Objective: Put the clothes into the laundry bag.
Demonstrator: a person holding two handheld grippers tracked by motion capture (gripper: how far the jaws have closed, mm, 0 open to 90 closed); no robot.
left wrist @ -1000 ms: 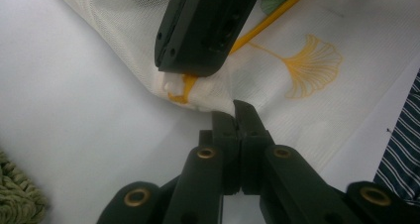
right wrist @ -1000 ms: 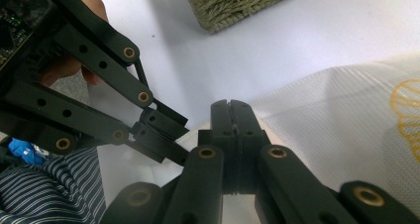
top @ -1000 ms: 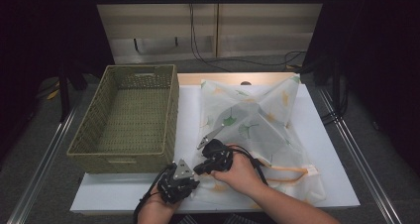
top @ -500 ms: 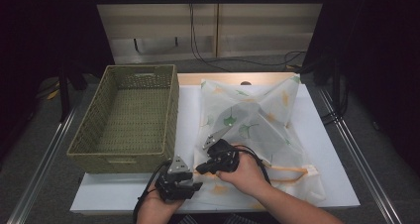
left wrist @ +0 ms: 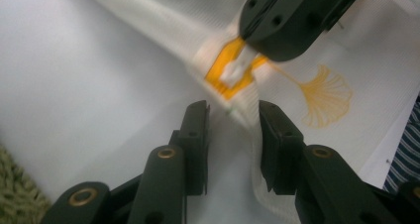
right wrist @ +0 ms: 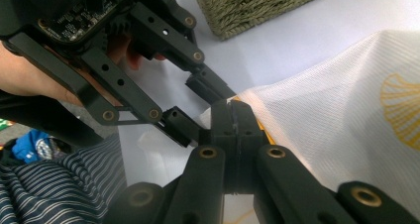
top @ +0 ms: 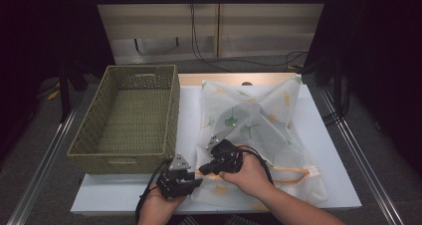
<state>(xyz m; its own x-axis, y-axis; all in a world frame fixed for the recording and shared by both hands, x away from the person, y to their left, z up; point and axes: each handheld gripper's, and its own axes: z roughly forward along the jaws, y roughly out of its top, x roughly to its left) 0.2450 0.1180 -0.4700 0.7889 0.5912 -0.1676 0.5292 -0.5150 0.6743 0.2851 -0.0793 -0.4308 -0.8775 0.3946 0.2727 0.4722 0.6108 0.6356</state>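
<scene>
Two grippers at one bag (top: 259, 115) corner: right (right wrist: 233, 116) clenched on the edge, pinning it; left (left wrist: 233, 122) closing, still loose, for a second grip.

A woven basket (top: 127, 115) stands at the left of the counter (top: 328, 150); a mesh bag (top: 259, 115) lies to its right, both tools at the bag's near-left corner.
</scene>
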